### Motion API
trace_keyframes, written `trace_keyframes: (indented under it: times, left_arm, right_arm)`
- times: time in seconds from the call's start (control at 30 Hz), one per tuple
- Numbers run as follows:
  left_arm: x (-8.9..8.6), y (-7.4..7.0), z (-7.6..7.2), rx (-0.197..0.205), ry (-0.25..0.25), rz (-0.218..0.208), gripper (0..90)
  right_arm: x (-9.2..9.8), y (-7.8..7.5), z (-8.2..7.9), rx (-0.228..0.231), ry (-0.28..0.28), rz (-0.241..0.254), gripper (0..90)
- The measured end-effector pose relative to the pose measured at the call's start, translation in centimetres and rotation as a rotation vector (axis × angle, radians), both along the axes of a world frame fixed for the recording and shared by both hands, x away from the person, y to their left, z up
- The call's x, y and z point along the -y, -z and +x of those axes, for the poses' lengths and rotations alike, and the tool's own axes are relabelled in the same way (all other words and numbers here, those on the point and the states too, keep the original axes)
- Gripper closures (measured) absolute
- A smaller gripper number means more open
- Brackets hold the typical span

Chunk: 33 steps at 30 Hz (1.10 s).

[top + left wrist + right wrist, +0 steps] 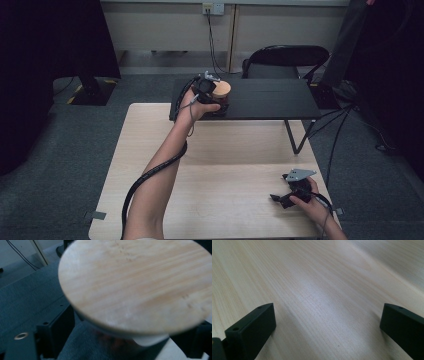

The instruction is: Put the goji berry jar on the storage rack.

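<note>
That round container with the wooden lid (221,89) is sitting at the near left end of the black side table (270,100), and your left gripper (212,102) is right on it. In the left gripper view the lid (135,285) is huge and close, with a pale body under it and what looks like something darker lower down, too blurry to call. The jaws stand either side of it, so I'd guess you're grasping it, but honestly I can't tell if they're really clamped.

Handling-wise: the lid looks like smooth, stiff wood, and it may just rest loose on top, so don't lift by the lid. Take the body below the rim. If that pale part is ceramic or glass, it'll be slick, fragile and a bit heavy, so keep it upright.

Your right gripper (289,196) is well away from the container, down on the light wooden table (220,165), jaws spread wide over bare wood (317,290), holding nothing.
</note>
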<state>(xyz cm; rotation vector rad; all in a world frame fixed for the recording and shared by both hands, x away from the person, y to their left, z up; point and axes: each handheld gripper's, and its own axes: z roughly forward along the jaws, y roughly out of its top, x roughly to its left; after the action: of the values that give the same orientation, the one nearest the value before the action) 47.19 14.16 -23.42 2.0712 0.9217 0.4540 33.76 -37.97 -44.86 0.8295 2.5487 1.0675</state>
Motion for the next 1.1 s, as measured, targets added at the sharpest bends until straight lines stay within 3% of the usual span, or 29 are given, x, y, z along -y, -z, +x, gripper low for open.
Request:
trace_keyframes:
  times: [0.07,0.17,0.33,0.43,0.63,1.0,1.1]
  left_arm:
    - [0.0,0.0,-0.5,0.012,-0.001,0.022,6.5]
    - [-0.6,0.1,-1.3,0.012,-0.011,0.001,0.0]
    - [-2.0,0.2,-2.5,0.024,0.028,0.001,0.6]
    - [-2.5,-0.1,-3.5,0.042,0.051,0.029,0.8]
    - [-3.8,0.0,-5.7,0.047,0.101,0.009,0.7]
    - [-6.4,2.6,-8.5,0.019,0.142,-0.033,0.7]
    - [-6.9,3.3,-9.2,0.024,0.139,-0.02,0.7]
  right_arm:
    - [0.0,0.0,0.0,0.001,0.001,0.001,0.0]
    - [0.0,0.0,0.0,0.001,0.001,0.002,0.0]
    - [0.0,0.0,0.0,0.001,0.001,0.002,0.0]
    - [0.0,0.0,0.0,0.001,0.001,0.002,0.0]
    - [0.0,0.0,0.0,0.002,0.0,0.001,0.0]
    - [0.0,0.0,0.0,0.0,0.0,0.0,0.0]
    - [0.0,0.0,0.0,0.0,0.0,0.0,0.0]
